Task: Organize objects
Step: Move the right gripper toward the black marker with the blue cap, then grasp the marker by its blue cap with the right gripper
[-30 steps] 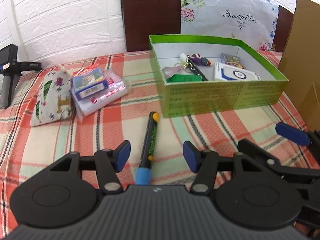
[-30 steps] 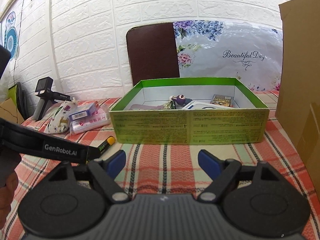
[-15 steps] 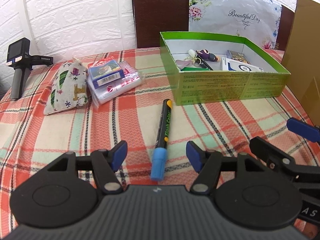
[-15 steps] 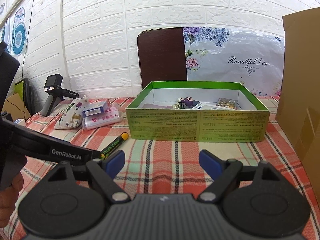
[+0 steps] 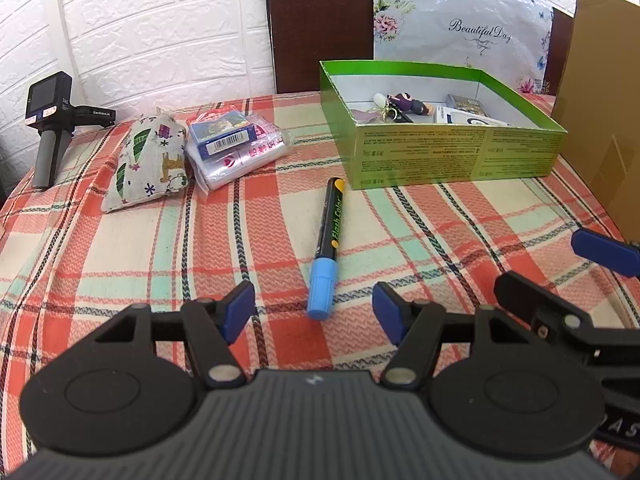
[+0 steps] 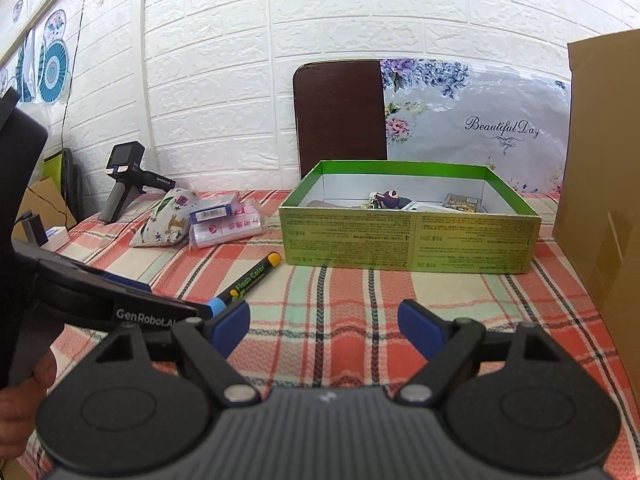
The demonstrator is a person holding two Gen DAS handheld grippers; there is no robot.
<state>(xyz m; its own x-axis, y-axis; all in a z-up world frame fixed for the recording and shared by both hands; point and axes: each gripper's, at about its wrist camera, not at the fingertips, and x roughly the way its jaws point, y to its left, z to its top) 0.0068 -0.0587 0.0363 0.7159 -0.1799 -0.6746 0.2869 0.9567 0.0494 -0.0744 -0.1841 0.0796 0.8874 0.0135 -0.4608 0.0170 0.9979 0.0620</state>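
Marker (image 5: pixel 330 240) reads "Flash Color"; bag (image 6: pixel 476 120) "Beautiful Day"; left claw (image 5: pixel 314 312), right claw (image 6: pixel 324 326) spread, empty

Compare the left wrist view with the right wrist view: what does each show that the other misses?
Left wrist only: the marker's blue cap in full, between the open left gripper fingers, and the white box inside the green box.

Right wrist only: the wall fans and a person's hand.

Both: the marker, green box, fabric pouch, card packs, handheld camera and cardboard.
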